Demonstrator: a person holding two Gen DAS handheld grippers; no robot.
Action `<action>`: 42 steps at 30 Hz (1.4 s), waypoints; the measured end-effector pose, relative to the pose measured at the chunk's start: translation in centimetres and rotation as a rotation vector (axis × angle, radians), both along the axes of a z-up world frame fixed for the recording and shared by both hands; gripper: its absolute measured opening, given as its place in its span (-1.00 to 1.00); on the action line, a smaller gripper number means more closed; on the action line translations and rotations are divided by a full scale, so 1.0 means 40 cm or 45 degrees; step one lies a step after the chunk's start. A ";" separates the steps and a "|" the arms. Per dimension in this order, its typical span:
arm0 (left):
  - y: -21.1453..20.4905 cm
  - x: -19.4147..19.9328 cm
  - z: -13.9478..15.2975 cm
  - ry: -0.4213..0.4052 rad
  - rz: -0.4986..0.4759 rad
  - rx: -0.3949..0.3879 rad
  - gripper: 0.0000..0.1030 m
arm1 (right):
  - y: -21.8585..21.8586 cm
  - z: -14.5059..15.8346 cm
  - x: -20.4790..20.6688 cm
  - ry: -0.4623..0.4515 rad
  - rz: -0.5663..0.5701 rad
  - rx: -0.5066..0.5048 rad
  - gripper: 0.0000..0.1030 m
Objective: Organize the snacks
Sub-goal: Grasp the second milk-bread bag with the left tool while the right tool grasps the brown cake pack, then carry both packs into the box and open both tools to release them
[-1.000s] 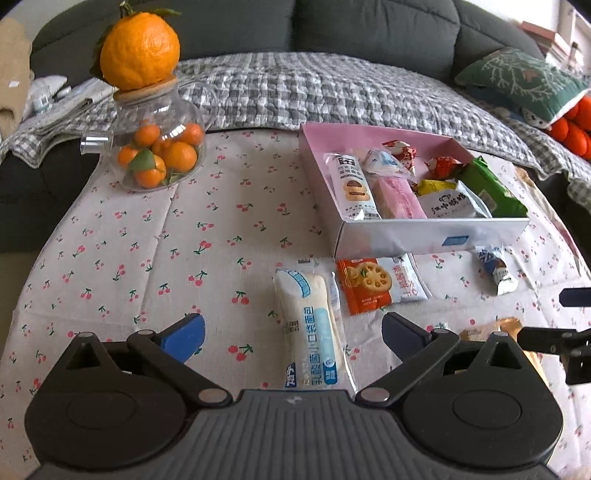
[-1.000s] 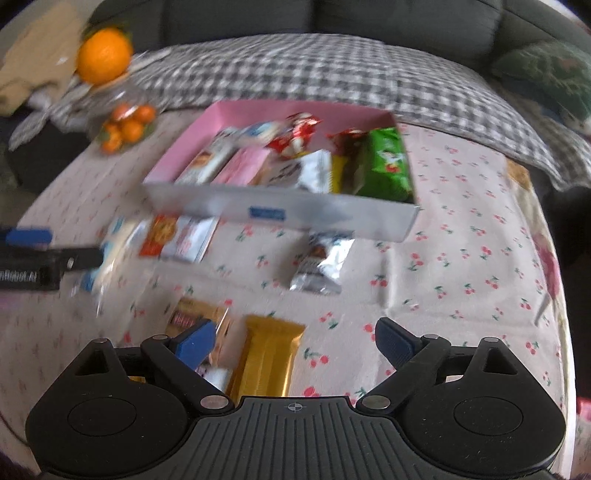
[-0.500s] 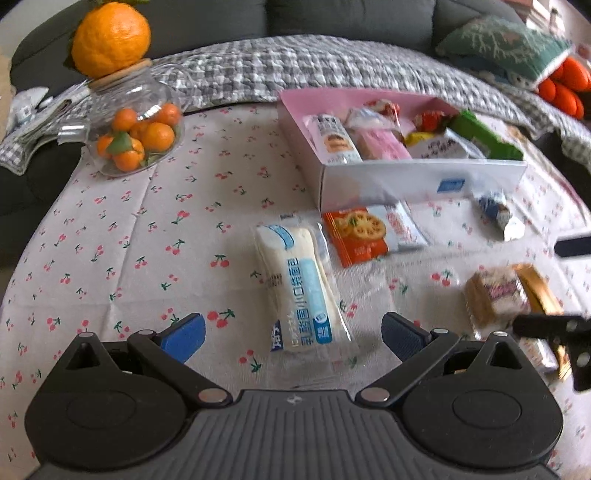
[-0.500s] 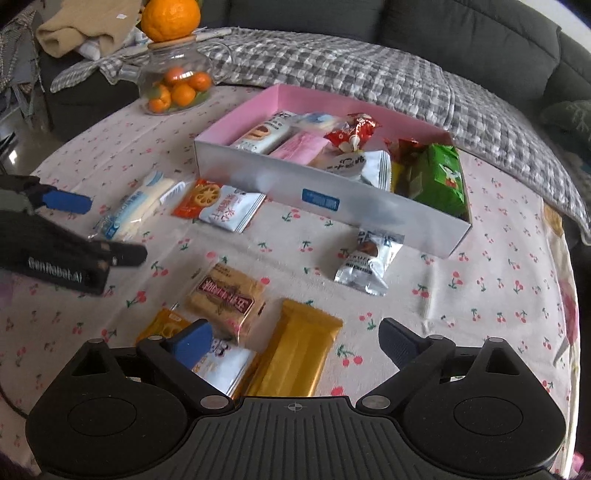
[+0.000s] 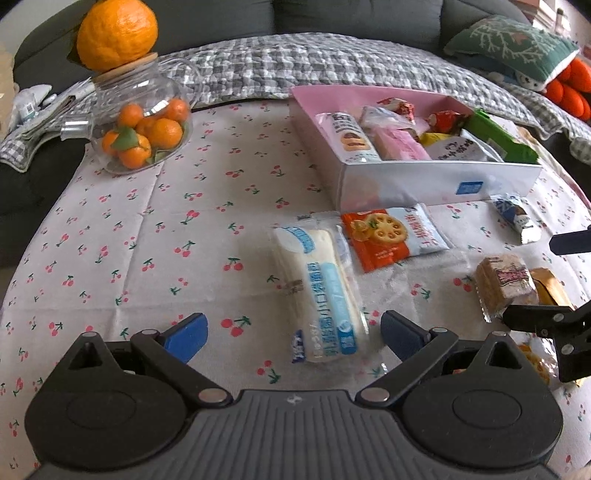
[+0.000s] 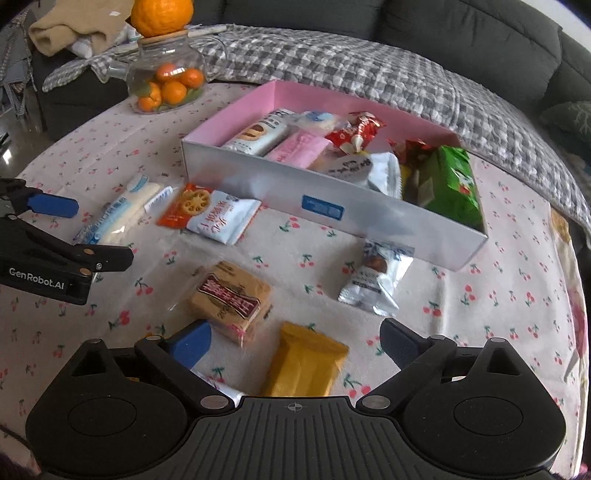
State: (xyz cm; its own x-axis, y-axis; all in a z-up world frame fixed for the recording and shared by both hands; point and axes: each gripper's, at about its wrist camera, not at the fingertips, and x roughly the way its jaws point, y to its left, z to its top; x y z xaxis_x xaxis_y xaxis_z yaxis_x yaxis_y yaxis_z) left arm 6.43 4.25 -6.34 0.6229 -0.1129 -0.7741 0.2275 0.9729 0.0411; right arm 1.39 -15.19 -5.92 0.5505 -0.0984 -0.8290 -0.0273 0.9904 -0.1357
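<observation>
Both tools open, nothing gripped. Left tool (image 5: 291, 334) straddles the near end of the white-blue bread pack (image 5: 319, 291) on the bench (image 5: 147, 236). Right tool (image 6: 295, 341) over the gold wafer pack (image 6: 304, 360), brown biscuit pack (image 6: 231, 297) by its left finger. Pink snack box (image 6: 325, 206) beyond, partly filled.

Sofa: a dark grey sofa (image 6: 461, 33) is seen behind the table.
Cover: a grey checked blanket (image 5: 332, 70) is spread over its seat.
Cushion: a green patterned cushion (image 5: 513, 44) is propped at the right.
Tablecloth: a cherry-print cloth (image 5: 147, 229) is laid over the table.
</observation>
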 end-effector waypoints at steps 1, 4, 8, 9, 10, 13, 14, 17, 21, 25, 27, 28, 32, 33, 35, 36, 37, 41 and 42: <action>0.003 0.002 0.000 0.001 0.007 -0.002 0.96 | 0.004 0.000 0.004 -0.001 0.006 -0.004 0.93; 0.012 0.010 0.001 0.005 0.032 -0.006 0.96 | 0.013 -0.002 0.017 -0.005 0.014 -0.009 0.93; 0.019 0.015 0.001 0.011 0.050 -0.015 0.87 | 0.016 -0.003 0.034 -0.002 0.007 -0.003 0.93; 0.020 0.016 0.002 0.012 0.051 -0.016 0.83 | 0.016 -0.004 0.036 -0.002 0.005 -0.002 0.93; 0.021 0.017 0.003 0.012 0.052 -0.016 0.80 | 0.016 -0.004 0.038 -0.001 0.003 -0.001 0.93; 0.020 0.017 0.006 0.012 0.051 -0.021 0.60 | 0.018 -0.003 0.045 0.005 -0.001 -0.003 0.89; 0.020 0.017 0.007 0.012 0.048 -0.024 0.53 | 0.019 -0.003 0.047 0.008 -0.001 -0.005 0.89; 0.017 0.016 0.010 0.016 0.032 -0.026 0.38 | 0.023 -0.002 0.048 0.009 0.006 -0.010 0.86; 0.013 0.015 0.015 0.029 0.004 -0.043 0.12 | 0.014 0.001 0.053 0.026 -0.007 0.066 0.64; 0.006 0.012 0.017 0.027 -0.033 -0.038 -0.09 | 0.015 0.005 0.057 0.040 -0.009 0.129 0.27; 0.000 0.012 0.019 0.031 -0.052 -0.034 -0.25 | 0.021 0.007 0.058 0.043 0.005 0.135 0.11; -0.003 0.012 0.020 0.033 -0.058 -0.031 -0.27 | 0.024 0.009 0.058 0.043 0.014 0.140 -0.01; -0.006 0.013 0.023 0.048 -0.061 -0.027 -0.37 | 0.036 0.012 0.060 0.052 0.036 0.144 -0.30; -0.005 0.014 0.024 0.054 -0.059 -0.028 -0.38 | 0.038 0.014 0.061 0.056 0.036 0.143 -0.35; -0.001 0.013 0.026 0.069 -0.055 -0.037 -0.39 | 0.040 0.015 0.063 0.066 0.024 0.139 -0.35; 0.001 0.012 0.028 0.079 -0.052 -0.043 -0.39 | 0.040 0.016 0.063 0.070 0.015 0.140 -0.35; 0.004 0.012 0.029 0.088 -0.050 -0.050 -0.40 | 0.038 0.016 0.063 0.074 0.008 0.143 -0.35; 0.020 0.014 0.040 0.137 -0.017 -0.106 -0.42 | 0.022 0.020 0.064 0.093 -0.050 0.197 -0.35; 0.025 0.014 0.042 0.150 -0.007 -0.124 -0.42 | 0.018 0.022 0.064 0.099 -0.070 0.215 -0.35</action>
State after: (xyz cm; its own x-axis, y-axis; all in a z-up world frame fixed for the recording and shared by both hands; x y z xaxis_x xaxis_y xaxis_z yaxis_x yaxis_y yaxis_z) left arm 7.00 5.24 -4.64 0.5278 -0.1942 -0.8269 0.2301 0.9698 -0.0809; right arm 3.94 -14.48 -5.06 0.4820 0.0179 -0.8760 0.0233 0.9992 0.0333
